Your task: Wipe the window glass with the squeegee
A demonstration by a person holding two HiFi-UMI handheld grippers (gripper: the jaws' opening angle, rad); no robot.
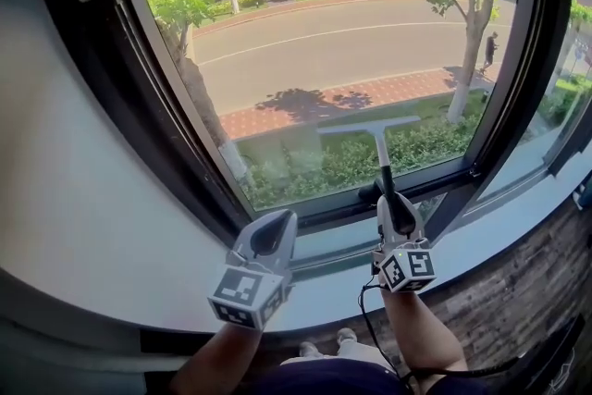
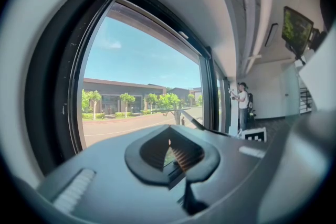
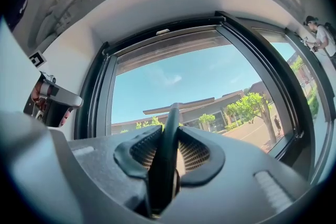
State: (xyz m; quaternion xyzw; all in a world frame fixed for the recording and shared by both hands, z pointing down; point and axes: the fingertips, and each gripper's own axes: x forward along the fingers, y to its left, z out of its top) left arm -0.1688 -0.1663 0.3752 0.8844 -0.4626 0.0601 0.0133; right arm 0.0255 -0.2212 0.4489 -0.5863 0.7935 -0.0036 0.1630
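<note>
Our right gripper (image 1: 392,202) pinches the dark handle of the squeegee (image 1: 380,146) between its jaws. The pale blade lies across the window glass (image 1: 324,51), low on the pane. Our left gripper (image 1: 270,236) hangs just beside it over the sill (image 1: 139,282), jaws pressed together, empty. The only print is the black-and-white square markers on each cube.

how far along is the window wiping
Done: the squeegee is picked up, with the right claw shut on its handle. In hand: its blade appears to rest low on the window glass. Left: no streaks show, so how much is wiped cannot be told. The left claw is shut and empty.
</note>
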